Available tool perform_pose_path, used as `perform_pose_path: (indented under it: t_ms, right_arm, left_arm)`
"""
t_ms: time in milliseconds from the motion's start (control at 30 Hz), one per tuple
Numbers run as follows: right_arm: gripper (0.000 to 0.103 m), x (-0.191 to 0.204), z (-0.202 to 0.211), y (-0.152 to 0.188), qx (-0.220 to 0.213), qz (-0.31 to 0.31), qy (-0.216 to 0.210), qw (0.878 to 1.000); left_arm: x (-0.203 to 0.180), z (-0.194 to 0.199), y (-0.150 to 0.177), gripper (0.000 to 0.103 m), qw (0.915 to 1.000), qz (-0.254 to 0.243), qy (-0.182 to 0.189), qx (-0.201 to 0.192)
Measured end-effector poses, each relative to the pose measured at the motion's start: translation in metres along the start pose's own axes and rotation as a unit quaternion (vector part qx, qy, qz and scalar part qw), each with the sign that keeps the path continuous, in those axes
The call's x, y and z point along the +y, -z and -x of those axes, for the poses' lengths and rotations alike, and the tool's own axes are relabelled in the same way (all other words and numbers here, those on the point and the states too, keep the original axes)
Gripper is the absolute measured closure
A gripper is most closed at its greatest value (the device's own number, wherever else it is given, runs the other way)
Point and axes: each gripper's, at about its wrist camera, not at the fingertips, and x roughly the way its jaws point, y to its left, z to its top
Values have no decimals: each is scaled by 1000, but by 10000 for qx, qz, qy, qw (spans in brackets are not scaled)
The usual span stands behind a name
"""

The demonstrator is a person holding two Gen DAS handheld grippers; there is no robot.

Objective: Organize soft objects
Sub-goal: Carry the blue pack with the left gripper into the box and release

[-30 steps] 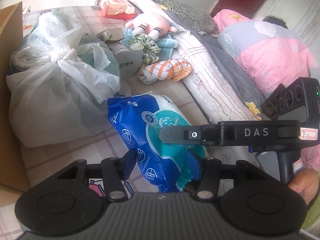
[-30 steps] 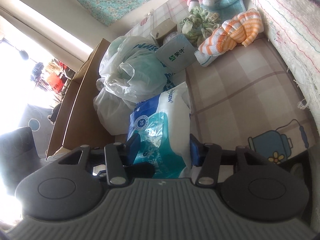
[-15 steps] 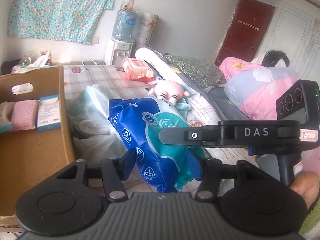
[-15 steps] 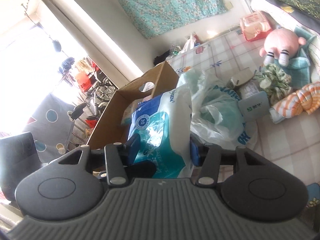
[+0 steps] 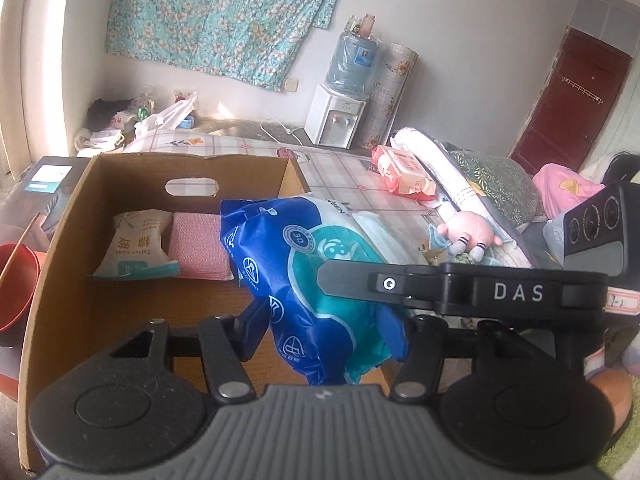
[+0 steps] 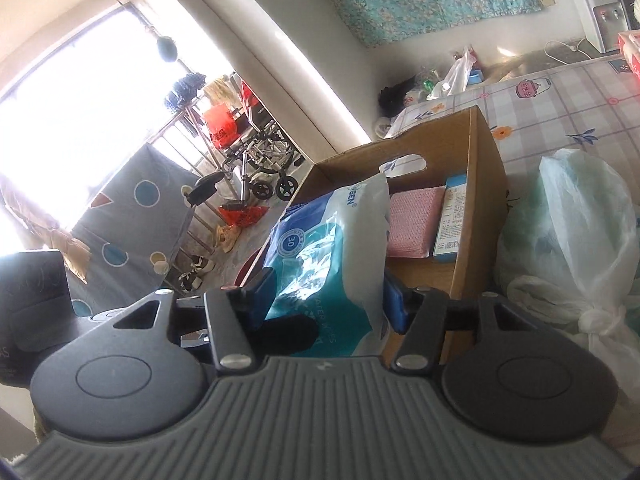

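Both grippers clamp the blue wet-wipes pack (image 5: 308, 280), held above the cardboard box (image 5: 60, 248): left gripper (image 5: 326, 330) and right gripper (image 6: 328, 300) at its lower end. Prob. soft, squishy, slick film; grip mid-body, not the corners.

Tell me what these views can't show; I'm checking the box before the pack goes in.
- Cardboard box near floor: left wrist view, hidden by the blue pack and left gripper.
- Box's left half: right wrist view, hidden by the pack.
- Small blue carton print: too small.
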Motion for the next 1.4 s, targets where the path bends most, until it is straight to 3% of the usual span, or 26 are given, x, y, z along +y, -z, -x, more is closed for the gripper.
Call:
perform_pose_path:
  t_ms: [67, 200, 367, 533, 667, 767, 1233, 1400]
  right_arm:
    - [46, -4, -6, 4, -36, 106, 289, 9995]
    - [46, -22, 4, 9, -88, -40, 316, 9995]
    - [46, -37, 28, 11, -281, -102, 440, 9986]
    - [46, -54, 37, 15, -402, -341, 411, 9978]
    - [46, -65, 35, 20, -420, -499, 382, 9971]
    - [46, -71, 34, 21, -432, -568, 382, 9967]
    - [46, -90, 44, 35, -423, -722, 666, 9943]
    - [42, -85, 55, 38, -516, -629, 809, 9934]
  left_arm:
    - [17, -19, 3, 43, 9990, 94, -183, 401]
    - [49, -56, 13, 45, 9925, 328, -426, 1095]
    - [68, -75, 20, 45, 9856, 528, -372, 1565]
    - [58, -105, 25, 45, 9759, 348, -238, 2140]
    - [53, -134, 29, 46, 9595, 492, -13, 2774]
    - [52, -145, 26, 46, 9566, 527, -66, 2865]
    - [46, -156, 8, 48, 9637, 583, -398, 2576]
    - [39, -131, 4, 34, 9738, 589, -505, 2135]
